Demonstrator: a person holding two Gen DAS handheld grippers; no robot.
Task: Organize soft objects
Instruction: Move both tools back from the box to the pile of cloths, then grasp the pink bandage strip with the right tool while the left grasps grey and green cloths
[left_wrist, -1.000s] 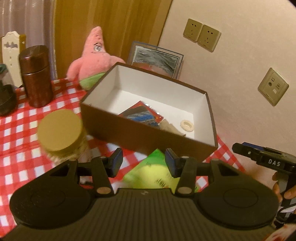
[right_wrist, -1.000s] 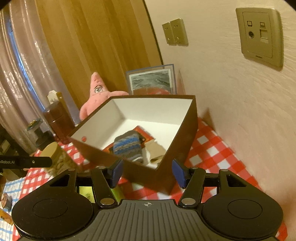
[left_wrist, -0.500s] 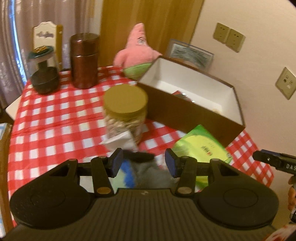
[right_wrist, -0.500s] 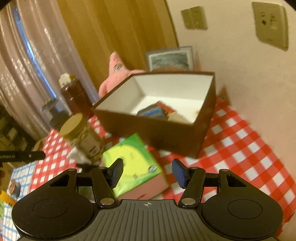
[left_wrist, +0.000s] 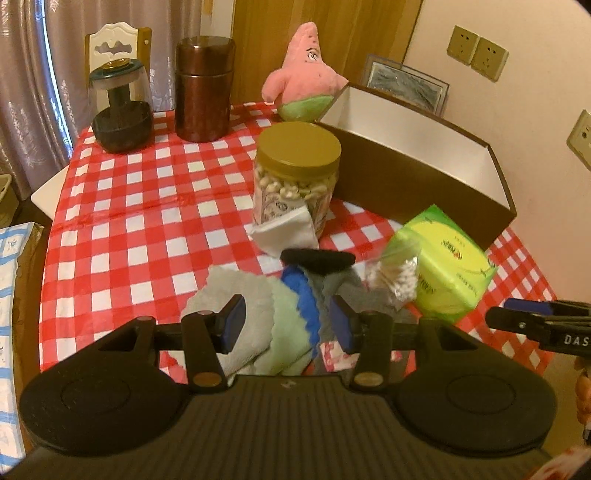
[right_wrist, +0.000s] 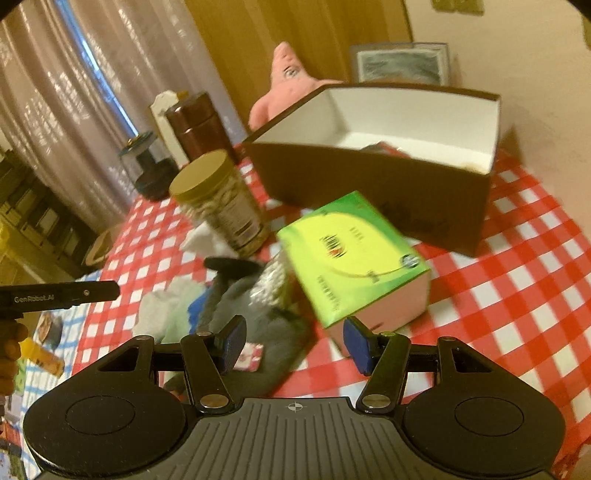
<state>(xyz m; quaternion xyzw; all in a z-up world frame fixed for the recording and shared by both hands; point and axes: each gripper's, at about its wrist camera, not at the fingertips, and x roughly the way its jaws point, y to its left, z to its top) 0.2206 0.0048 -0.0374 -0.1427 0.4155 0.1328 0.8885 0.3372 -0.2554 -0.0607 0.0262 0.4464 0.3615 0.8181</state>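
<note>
While both grippers hang above the red-and-white checked tabletop (left_wrist: 147, 206), the left gripper (left_wrist: 287, 323) has its jaws parted and empty over a pile of soft cloths (left_wrist: 255, 314), grey, pale green and blue. The right gripper (right_wrist: 293, 341), jaws likewise apart and gripping nothing, hovers near the green tissue pack (right_wrist: 351, 254), which lies just in front of the open brown cardboard box (right_wrist: 369, 184). A pink star-shaped plush toy (left_wrist: 304, 70) sits behind the box, beside a gold-lidded clear jar (left_wrist: 295, 173).
</note>
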